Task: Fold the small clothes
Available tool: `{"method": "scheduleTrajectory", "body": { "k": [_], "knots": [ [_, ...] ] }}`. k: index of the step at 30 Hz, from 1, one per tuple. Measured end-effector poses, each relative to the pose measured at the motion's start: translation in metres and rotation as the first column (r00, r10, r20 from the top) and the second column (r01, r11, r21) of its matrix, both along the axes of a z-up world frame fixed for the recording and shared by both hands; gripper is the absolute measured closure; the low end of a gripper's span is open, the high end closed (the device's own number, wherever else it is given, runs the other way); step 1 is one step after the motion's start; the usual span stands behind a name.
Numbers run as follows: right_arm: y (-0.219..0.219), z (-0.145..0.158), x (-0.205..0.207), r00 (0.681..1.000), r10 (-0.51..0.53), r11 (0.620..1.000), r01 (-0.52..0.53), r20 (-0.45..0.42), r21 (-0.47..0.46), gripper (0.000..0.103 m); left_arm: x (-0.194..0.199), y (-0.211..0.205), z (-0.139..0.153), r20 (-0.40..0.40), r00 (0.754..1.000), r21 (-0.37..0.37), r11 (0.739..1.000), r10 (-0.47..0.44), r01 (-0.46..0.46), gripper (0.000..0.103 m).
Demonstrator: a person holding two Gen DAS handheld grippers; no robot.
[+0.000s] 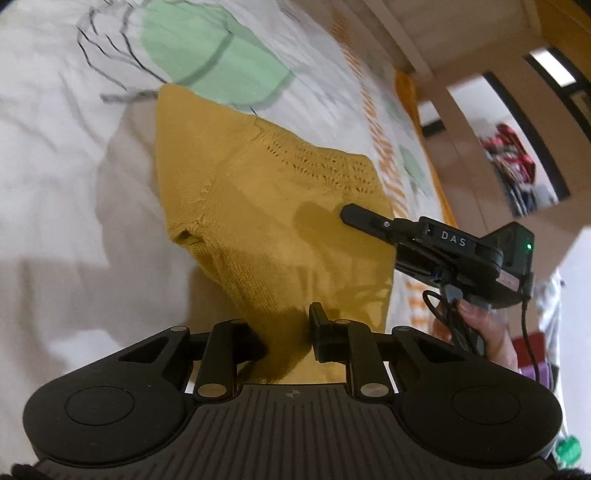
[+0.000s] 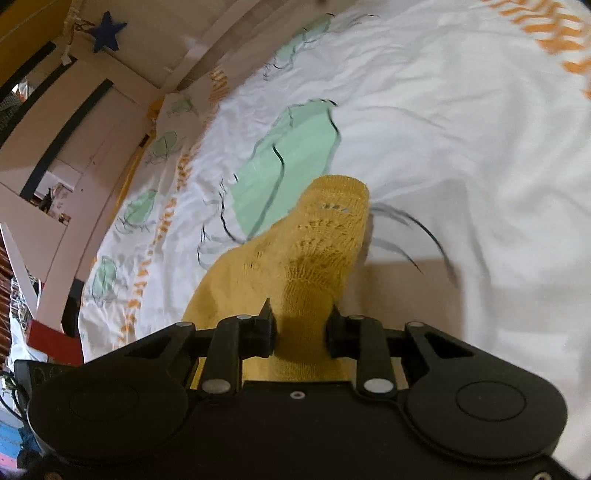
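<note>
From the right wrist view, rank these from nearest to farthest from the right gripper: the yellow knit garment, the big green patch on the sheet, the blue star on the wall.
1. Yellow knit garment: between the fingers of the right gripper, straight ahead.
2. Big green patch: on the sheet beyond the garment's far end, slightly left.
3. Blue star: on the wall past the bed, far upper left.

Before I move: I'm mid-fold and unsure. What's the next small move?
Probably carry the right gripper forward and lower its lifted flap of the yellow knit garment onto the bedsheet; the left gripper has fabric between its fingers.
</note>
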State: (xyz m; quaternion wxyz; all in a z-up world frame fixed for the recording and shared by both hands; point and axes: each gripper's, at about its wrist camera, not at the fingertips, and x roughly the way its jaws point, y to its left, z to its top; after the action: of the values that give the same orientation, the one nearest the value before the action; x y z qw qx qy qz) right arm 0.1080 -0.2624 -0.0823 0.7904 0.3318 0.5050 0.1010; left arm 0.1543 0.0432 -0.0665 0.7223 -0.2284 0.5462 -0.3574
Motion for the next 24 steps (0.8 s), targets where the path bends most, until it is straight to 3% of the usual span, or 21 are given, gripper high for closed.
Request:
{"method": "scheduleTrajectory", "body": {
  "k": [5, 8, 10, 11, 12, 16, 18, 20, 22, 24],
  "knots": [
    [-0.01, 0.012, -0.038, 1.0, -0.002, 1.0, 0.002, -0.008, -0.006, 0.065, -0.032, -0.017, -0.002, 0.005, 0.999, 0.0, 0.999, -0.038, 0.038, 0.083],
    [-0.007, 0.015, -0.046, 1.0, 0.008, 0.982, -0.004, 0.018, -0.191, 0.059, -0.044, -0.023, -0.007, 0.046, 0.998, 0.073, 0.997, -0.037, 0.033, 0.083],
    [-0.005, 0.011, -0.047, 1.0, 0.014, 0.928, -0.005, 0.024, -0.371, 0.056, -0.049, -0.022, -0.01, 0.09, 0.996, 0.167, 0.986, -0.027, 0.011, 0.082],
    [-0.007, 0.009, -0.049, 0.999, 0.018, 0.909, -0.001, 0.037, -0.417, 0.053, -0.05, -0.022, -0.011, 0.114, 0.993, 0.212, 0.977, -0.025, 0.0, 0.081],
    [-0.009, 0.009, -0.05, 0.999, 0.015, 0.903, 0.007, 0.046, -0.43, 0.046, -0.051, -0.02, -0.013, 0.133, 0.991, 0.252, 0.968, -0.021, -0.013, 0.079],
    [-0.011, 0.017, -0.054, 0.996, 0.006, 0.888, 0.035, 0.087, -0.458, 0.045, -0.058, -0.016, -0.008, 0.182, 0.983, 0.28, 0.958, 0.016, -0.067, 0.075],
    [-0.011, 0.027, -0.061, 0.991, 0.018, 0.877, 0.048, 0.132, -0.479, 0.044, -0.063, -0.014, -0.002, 0.238, 0.97, 0.306, 0.945, 0.041, -0.115, 0.073],
    [-0.008, 0.036, -0.068, 0.985, 0.015, 0.873, 0.07, 0.171, -0.482, 0.037, -0.076, -0.013, 0.009, 0.305, 0.95, 0.342, 0.924, 0.064, -0.172, 0.071],
    [-0.007, 0.046, -0.084, 0.978, 0.01, 0.869, 0.095, 0.209, -0.485, 0.026, -0.087, -0.015, 0.019, 0.373, 0.924, 0.377, 0.895, 0.086, -0.236, 0.065],
    [-0.003, 0.055, -0.096, 0.971, 0.012, 0.864, 0.11, 0.238, -0.492, 0.025, -0.097, -0.016, 0.029, 0.432, 0.896, 0.412, 0.861, 0.103, -0.297, 0.062]
  ]
}}
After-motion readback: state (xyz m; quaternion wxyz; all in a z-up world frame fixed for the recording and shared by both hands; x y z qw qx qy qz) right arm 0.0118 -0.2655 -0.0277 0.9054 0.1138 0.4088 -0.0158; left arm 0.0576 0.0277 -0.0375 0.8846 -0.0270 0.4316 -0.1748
